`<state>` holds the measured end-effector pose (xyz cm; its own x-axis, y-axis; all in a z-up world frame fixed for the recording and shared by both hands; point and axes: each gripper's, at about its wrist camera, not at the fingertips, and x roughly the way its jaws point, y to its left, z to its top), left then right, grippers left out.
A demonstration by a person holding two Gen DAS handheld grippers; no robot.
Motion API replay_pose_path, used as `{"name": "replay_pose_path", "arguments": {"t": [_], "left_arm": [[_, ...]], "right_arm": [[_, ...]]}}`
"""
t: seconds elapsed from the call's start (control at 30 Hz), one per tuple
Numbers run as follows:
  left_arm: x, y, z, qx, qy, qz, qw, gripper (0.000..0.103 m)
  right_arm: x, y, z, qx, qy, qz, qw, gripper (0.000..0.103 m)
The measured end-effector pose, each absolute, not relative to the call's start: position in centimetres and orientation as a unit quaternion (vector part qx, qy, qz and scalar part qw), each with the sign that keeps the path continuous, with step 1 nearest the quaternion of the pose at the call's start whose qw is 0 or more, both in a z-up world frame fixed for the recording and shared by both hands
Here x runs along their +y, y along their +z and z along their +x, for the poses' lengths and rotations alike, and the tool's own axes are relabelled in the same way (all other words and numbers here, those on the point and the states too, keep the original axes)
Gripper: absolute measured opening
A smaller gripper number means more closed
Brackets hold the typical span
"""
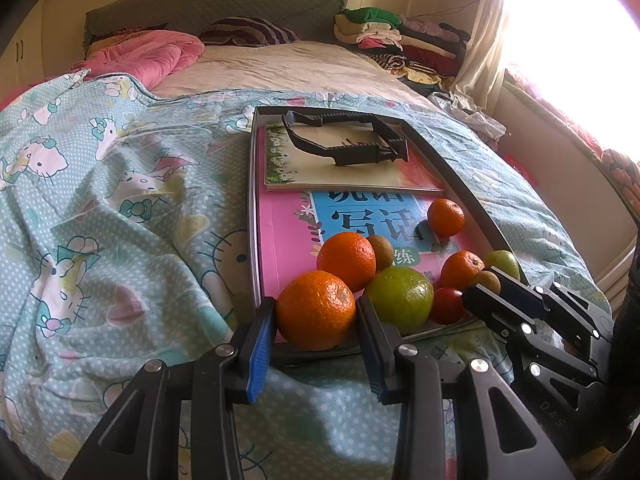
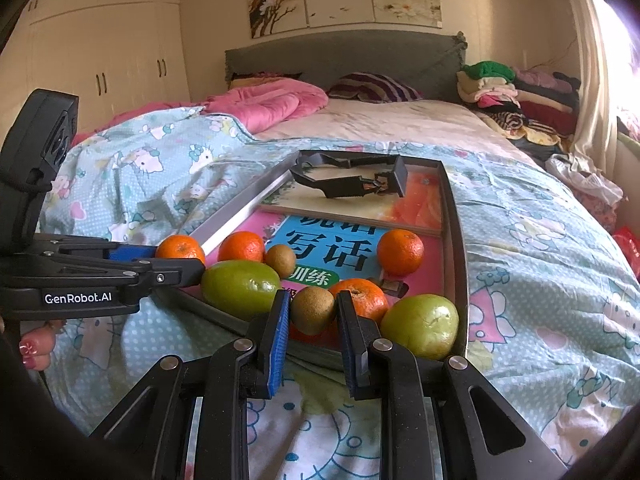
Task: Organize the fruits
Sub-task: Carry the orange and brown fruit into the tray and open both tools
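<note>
My left gripper (image 1: 316, 320) is shut on a large orange (image 1: 316, 310) at the near left corner of the grey tray (image 1: 251, 200), with a blue pad on each side of it. The right wrist view shows that same left gripper (image 2: 176, 260) and orange (image 2: 180, 248) from the side. My right gripper (image 2: 313, 312) is shut on a brown kiwi (image 2: 312, 309) at the tray's near edge (image 2: 460, 240). From the left wrist, the right gripper (image 1: 490, 286) reaches in from the right with the kiwi (image 1: 487, 280) at its tip.
Loose in the tray lie several oranges (image 1: 347, 260), a kiwi (image 1: 381, 251), two green fruits (image 1: 400, 300) and a small red fruit (image 1: 448, 306). They rest on books (image 1: 360, 216). A black plastic frame (image 1: 348, 140) sits at the far end. The tray lies on a rumpled blue quilt (image 1: 120, 200).
</note>
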<state>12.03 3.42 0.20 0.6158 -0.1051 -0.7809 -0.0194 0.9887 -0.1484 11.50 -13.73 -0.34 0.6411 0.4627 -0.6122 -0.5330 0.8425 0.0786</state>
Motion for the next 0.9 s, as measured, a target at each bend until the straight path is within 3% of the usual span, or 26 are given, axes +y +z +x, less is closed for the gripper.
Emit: {"name": "replay_pose_path", "arguments": {"t": [0.1,0.17,0.3,0.37,0.9], "left_arm": [[3.4,0.2,12.0,0.437,-0.024,-0.07,0.896,0.04],[3.5,0.2,12.1,0.437,-0.024,-0.071,0.896,0.04],[3.5,0.2,12.1,0.437,-0.024,-0.072,0.896,0.04],[3.5,0.2,12.0,0.437,-0.024,-0.07,0.896,0.04],[3.4,0.7,11.6,0.434,-0.033,-0.086,0.896,0.042]], "right_arm": [[-13.7,-0.3,11.4,0.322,0.278,-0.053,0.904,0.028],[-13.8,-0.3,11.3,0.32,0.276,-0.053,0.905,0.038],[-14.2,-0.1,11.0,0.313,0.274,-0.045,0.908,0.04],[-14.4,0.1,10.8,0.31,0.271,-0.041,0.91,0.046],[-15.6,0.8,9.6,0.304,0.262,-0.023,0.916,0.053]]}}
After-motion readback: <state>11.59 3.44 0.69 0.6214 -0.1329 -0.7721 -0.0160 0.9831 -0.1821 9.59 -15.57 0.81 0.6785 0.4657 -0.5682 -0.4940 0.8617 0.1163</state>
